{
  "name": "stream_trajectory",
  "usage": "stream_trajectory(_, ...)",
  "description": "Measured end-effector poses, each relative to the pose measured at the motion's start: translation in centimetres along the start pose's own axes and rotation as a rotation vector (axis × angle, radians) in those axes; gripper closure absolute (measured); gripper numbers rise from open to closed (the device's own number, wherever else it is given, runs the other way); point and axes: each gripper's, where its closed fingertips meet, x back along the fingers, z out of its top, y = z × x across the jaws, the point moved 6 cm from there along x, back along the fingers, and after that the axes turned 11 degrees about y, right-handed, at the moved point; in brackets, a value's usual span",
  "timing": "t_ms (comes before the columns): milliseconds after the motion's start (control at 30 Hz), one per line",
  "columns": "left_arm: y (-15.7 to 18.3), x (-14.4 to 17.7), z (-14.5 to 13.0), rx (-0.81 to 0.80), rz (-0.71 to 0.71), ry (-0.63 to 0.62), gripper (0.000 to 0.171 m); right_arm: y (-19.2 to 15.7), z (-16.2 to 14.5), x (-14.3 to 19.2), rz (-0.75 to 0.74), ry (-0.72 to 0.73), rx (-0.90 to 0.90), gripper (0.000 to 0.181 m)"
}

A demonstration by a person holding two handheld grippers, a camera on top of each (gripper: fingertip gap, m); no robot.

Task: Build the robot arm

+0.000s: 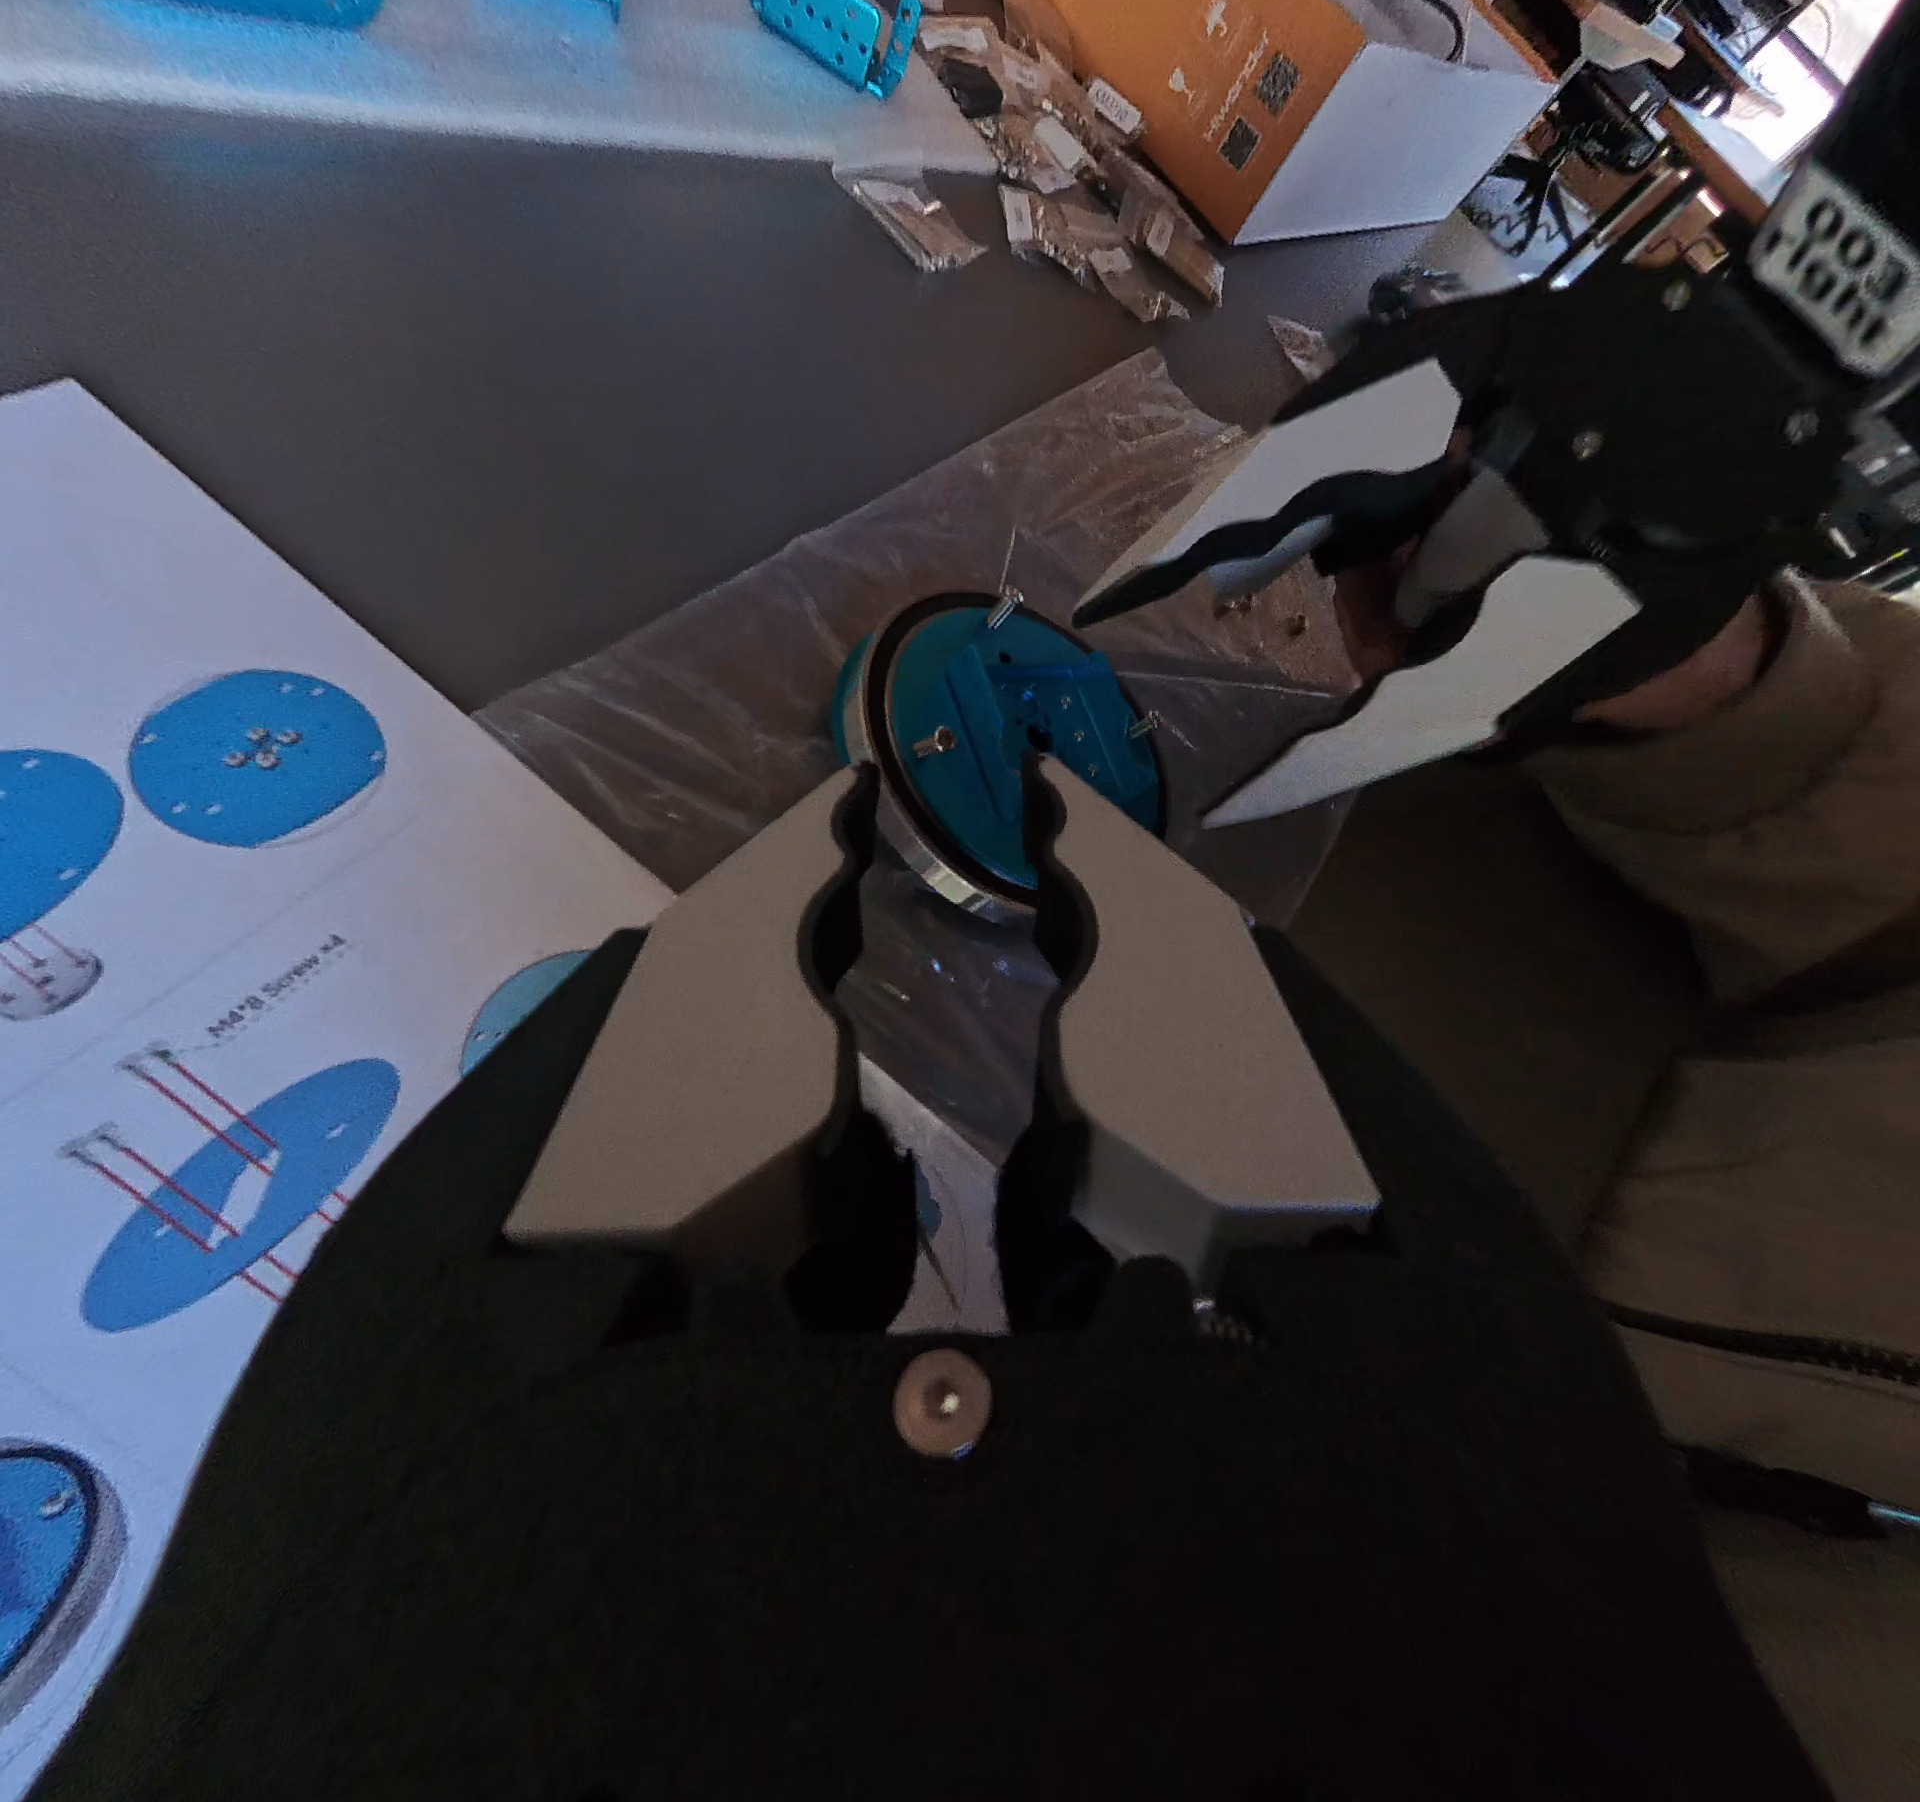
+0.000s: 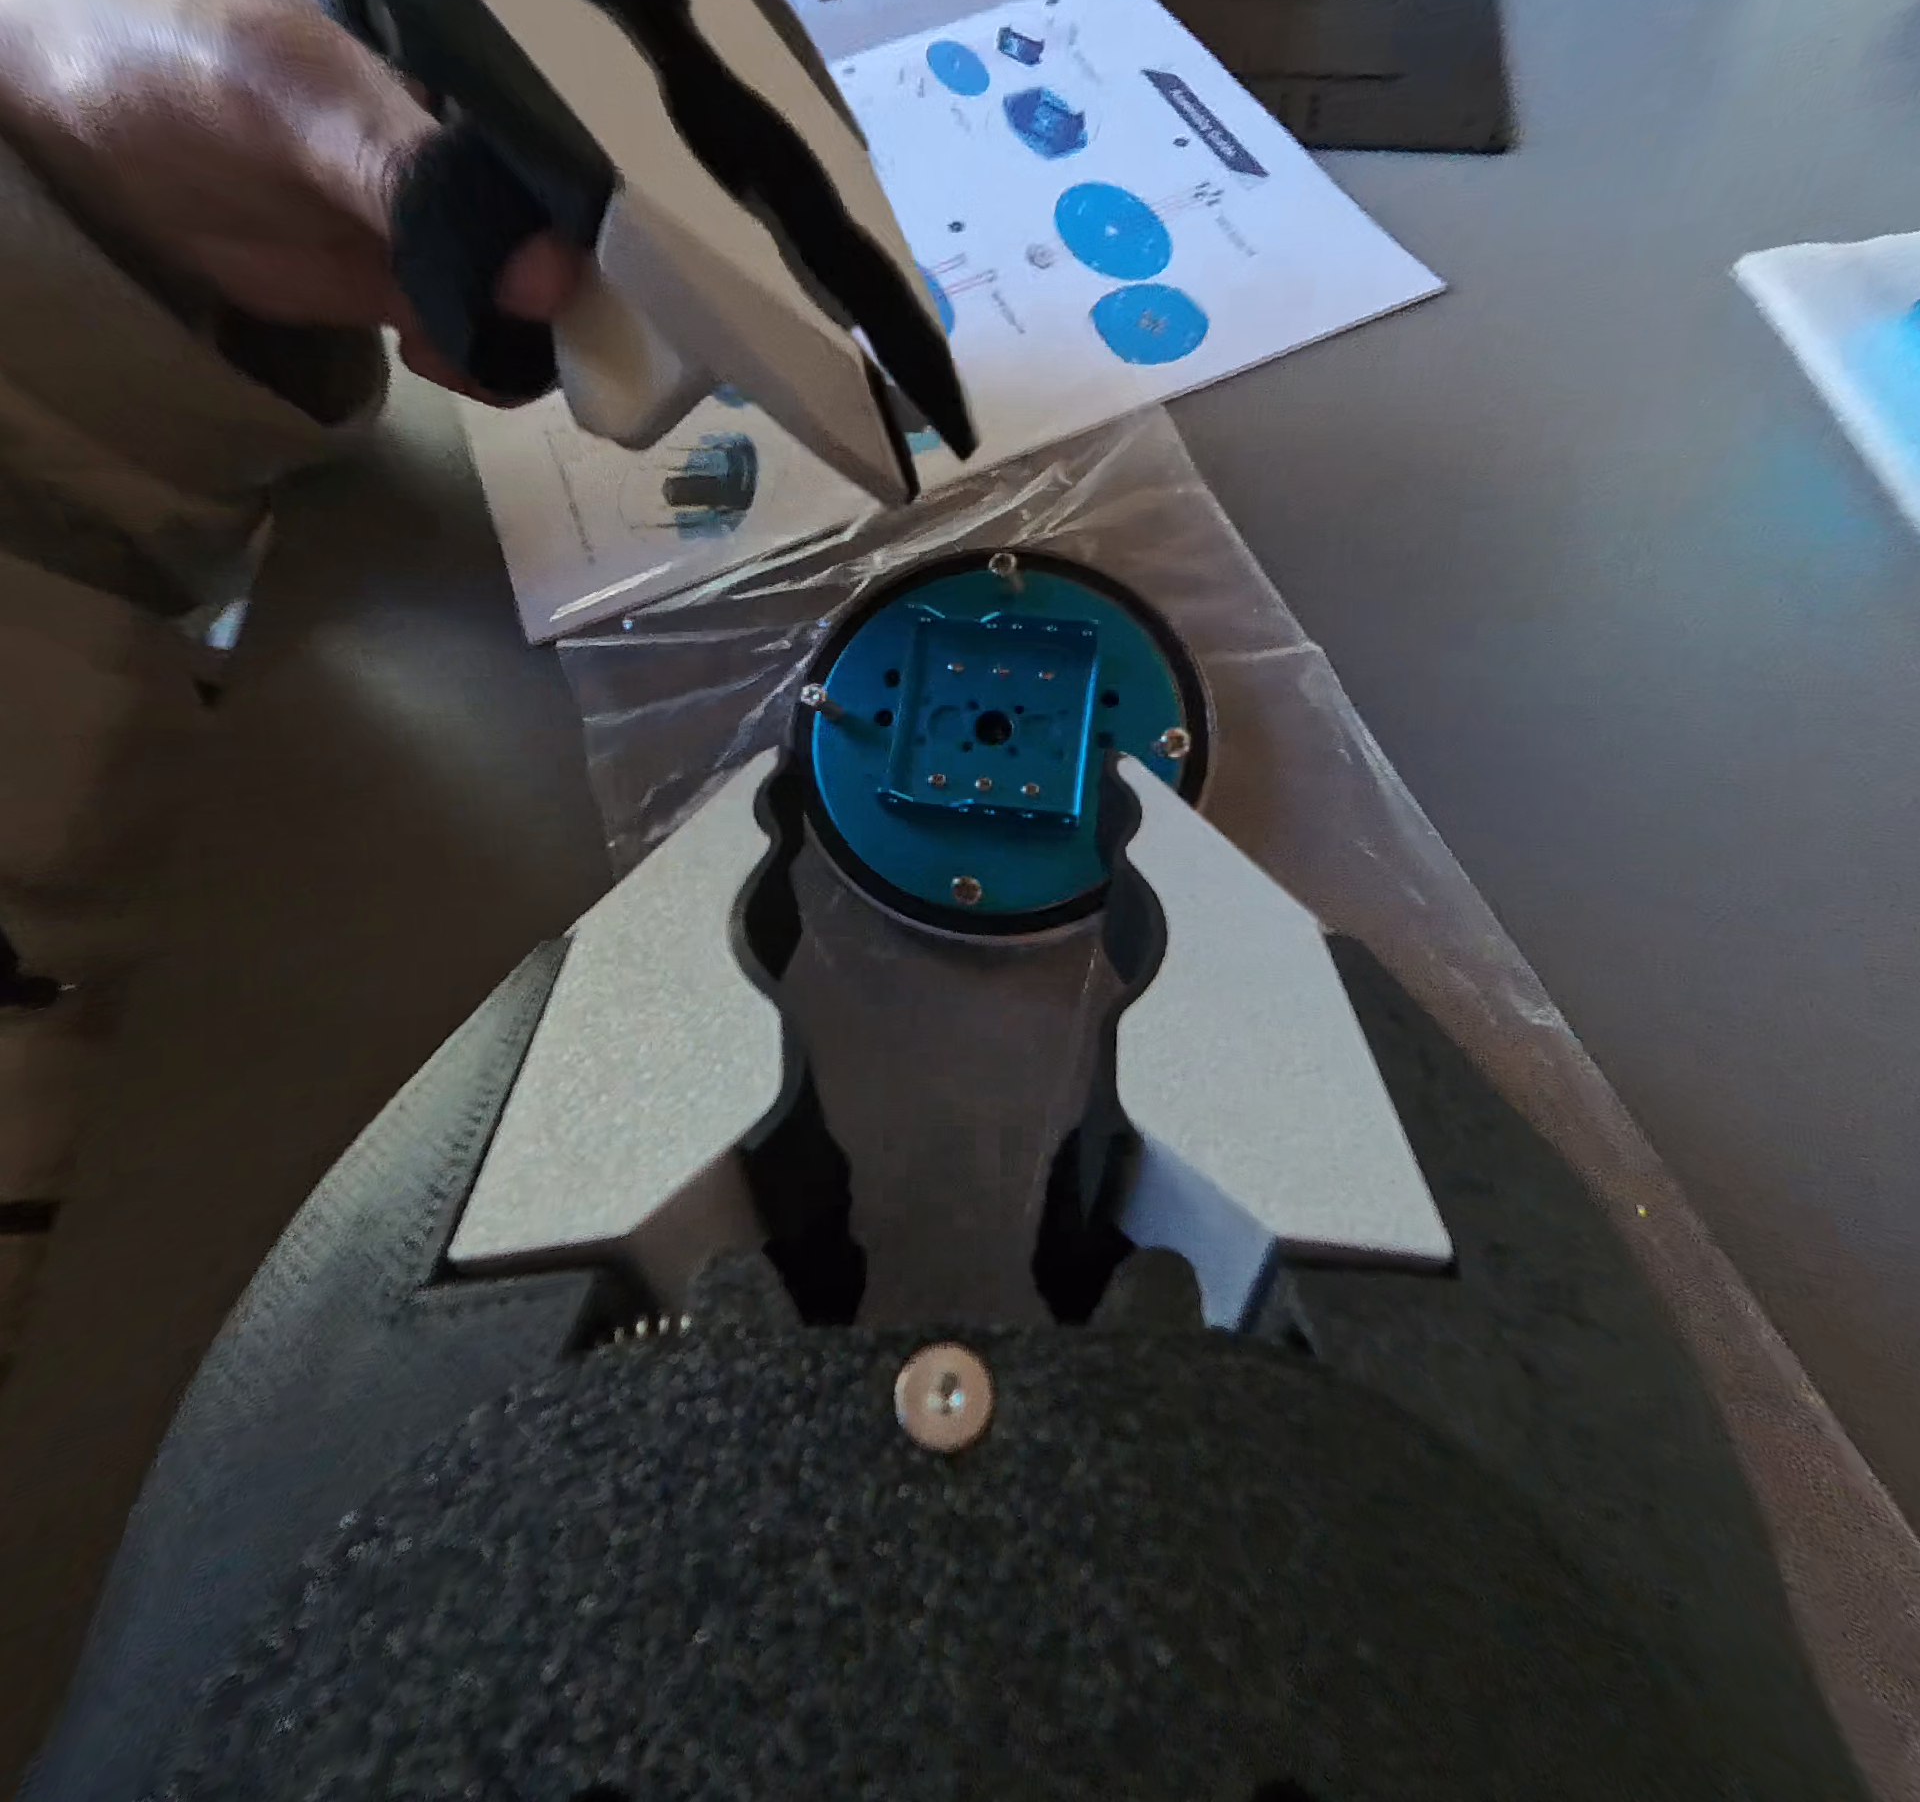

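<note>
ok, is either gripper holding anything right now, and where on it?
Nothing held. Right gripper is open, tips flanking the blue disc assembly without clamping it; left gripper is open and empty.

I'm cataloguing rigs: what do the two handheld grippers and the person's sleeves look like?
Both grippers, left and right, have a black, grainy body with one silver screw, and two pale grey angular fingers with wavy black inner pads. The sleeve looks tan.
</note>
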Motion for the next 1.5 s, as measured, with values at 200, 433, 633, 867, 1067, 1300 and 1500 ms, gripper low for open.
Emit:
stream_trajectory(200,1.8,-0.9,-0.2,-0.065,-0.040,-0.035,0.144,-0.1,-0.9,-0.9,-0.118,-0.010,0.047,0.129)
stream_trajectory(433,2.2,-2.6,-1.7,-0.143,0.051,-0.113,0.153,0.0,-1.3,-1.0,-0.120,-0.021,0.055,0.139)
stream_trajectory(633,1.9,-2.8,-1.7,-0.165,0.138,-0.131,0.167,0.0,-0.9,-1.0,-0.133,-0.014,0.089,0.140)
stream_trajectory(867,2.2,-2.9,-1.2,-0.214,0.197,-0.127,0.171,0.1,0.1,-0.6,-0.126,0.023,0.090,0.140)
stream_trajectory(1067,2.4,-3.1,-1.3,-0.217,0.212,-0.117,0.171,0.2,0.0,-0.4,-0.114,0.025,0.096,0.140)
stream_trajectory(1300,2.9,-2.7,-1.4,-0.253,0.264,-0.085,0.171,-0.1,-0.1,-0.5,-0.107,0.019,0.127,0.140)
stream_trajectory(1500,2.8,-2.4,-1.6,-0.243,0.278,-0.064,0.171,-0.4,0.1,-0.8,-0.117,0.010,0.174,0.140)
